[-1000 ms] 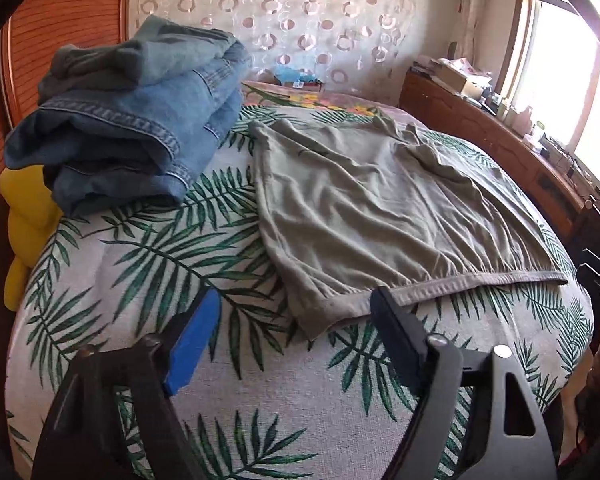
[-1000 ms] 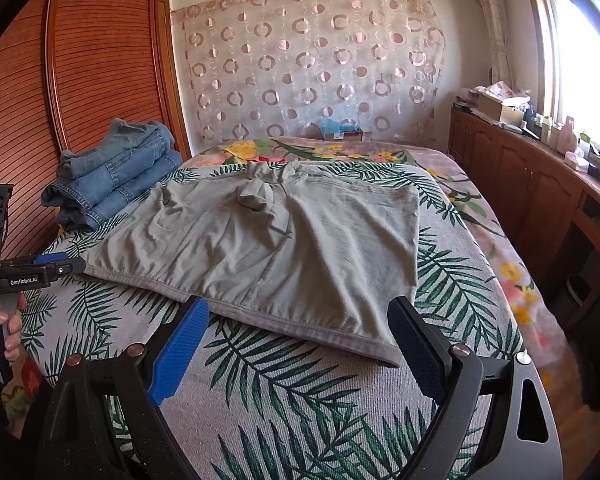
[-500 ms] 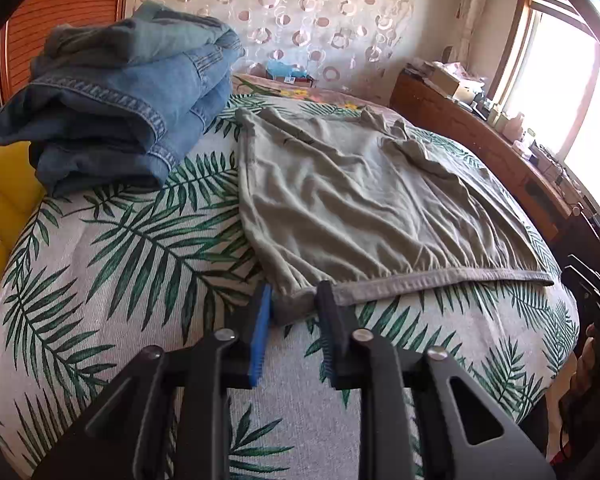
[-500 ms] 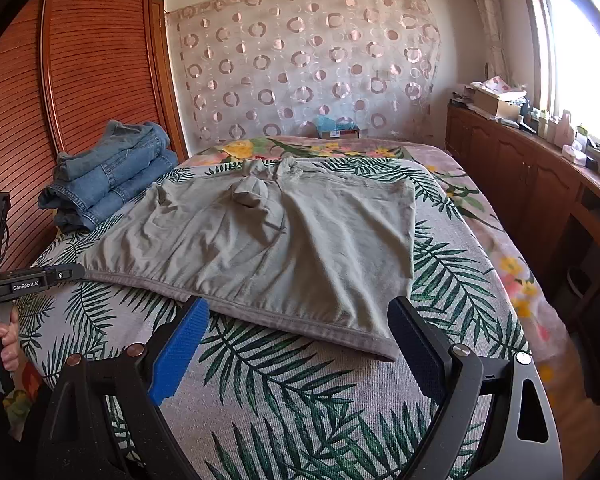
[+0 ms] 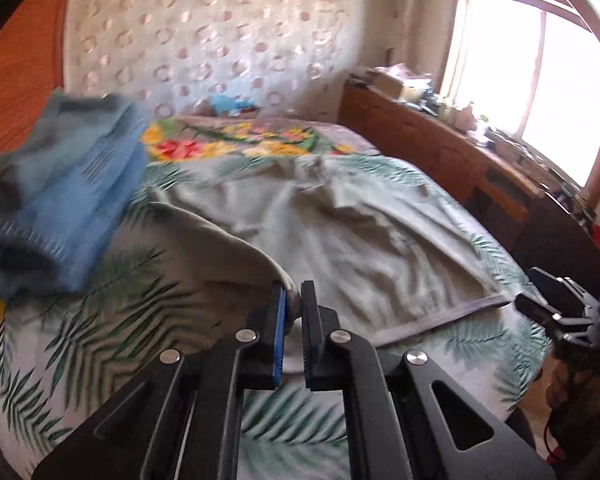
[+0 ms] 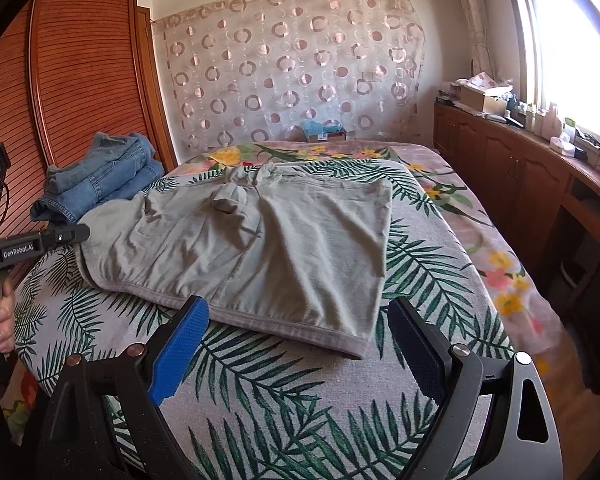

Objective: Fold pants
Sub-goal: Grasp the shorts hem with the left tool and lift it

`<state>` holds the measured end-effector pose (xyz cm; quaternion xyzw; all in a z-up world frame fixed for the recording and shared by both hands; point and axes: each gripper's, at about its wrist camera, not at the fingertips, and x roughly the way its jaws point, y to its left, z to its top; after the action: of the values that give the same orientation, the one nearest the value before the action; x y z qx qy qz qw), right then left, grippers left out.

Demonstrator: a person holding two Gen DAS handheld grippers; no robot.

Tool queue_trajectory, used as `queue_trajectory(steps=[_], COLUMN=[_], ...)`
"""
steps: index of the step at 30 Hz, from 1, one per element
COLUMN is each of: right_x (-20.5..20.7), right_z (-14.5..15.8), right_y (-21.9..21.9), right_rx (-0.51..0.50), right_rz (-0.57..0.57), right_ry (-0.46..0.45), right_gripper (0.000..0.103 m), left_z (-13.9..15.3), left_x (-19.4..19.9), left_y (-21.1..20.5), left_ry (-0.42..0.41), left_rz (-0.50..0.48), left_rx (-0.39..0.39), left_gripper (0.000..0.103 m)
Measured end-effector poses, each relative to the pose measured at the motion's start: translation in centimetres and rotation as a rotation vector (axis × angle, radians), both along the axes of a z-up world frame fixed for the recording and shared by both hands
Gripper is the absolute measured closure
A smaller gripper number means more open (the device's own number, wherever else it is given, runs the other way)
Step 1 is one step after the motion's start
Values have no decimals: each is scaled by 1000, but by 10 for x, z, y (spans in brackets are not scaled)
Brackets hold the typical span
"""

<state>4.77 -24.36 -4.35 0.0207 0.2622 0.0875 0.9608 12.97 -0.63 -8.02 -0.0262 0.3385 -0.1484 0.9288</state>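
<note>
Left jaws on pants [image 5: 340, 224] corner

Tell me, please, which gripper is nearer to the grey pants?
Left. The left gripper is shut on a waistband corner of the pants, lifting it. The right gripper is open, hovering just short of the waistband's other end, not touching.

Folded jeans [image 5: 66, 196] — motion-blurred, edge-cropped

Grey-green pants [image 6: 260, 248] on a palm-leaf-print bedspread [image 6: 300, 392] — blue jeans [image 6: 100, 184] beside.
</note>
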Motion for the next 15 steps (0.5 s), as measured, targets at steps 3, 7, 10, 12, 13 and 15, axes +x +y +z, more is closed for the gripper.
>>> queue_trajectory(steps=[3, 7, 10, 12, 13, 15], right_x=[-1, -2, -3, -5, -6, -7], right_z=[1, 0, -1, -2, -2, -3], right_y=[-7, -17, -24, -27, -30, -36], right_rx=[0, 8, 11, 12, 13, 20], right_rz=[-12, -32, -48, -58, -64, -75], right_ry=[-3, -5, -6, -8, -8, -8], right_gripper=[11, 11, 11, 11, 11, 11], left_z=[7, 15, 19, 22, 24, 25], left_x=[5, 10, 11, 11, 10, 10], left_y=[-21, -54, -74, -89, -95, -107], left_ry=[-11, -25, -31, -34, -34, -35], left_rz=[-48, -116, -164, -197, -212, -240], left_rx=[0, 13, 25, 29, 31, 35], left_gripper=[95, 95, 96, 96, 96, 96])
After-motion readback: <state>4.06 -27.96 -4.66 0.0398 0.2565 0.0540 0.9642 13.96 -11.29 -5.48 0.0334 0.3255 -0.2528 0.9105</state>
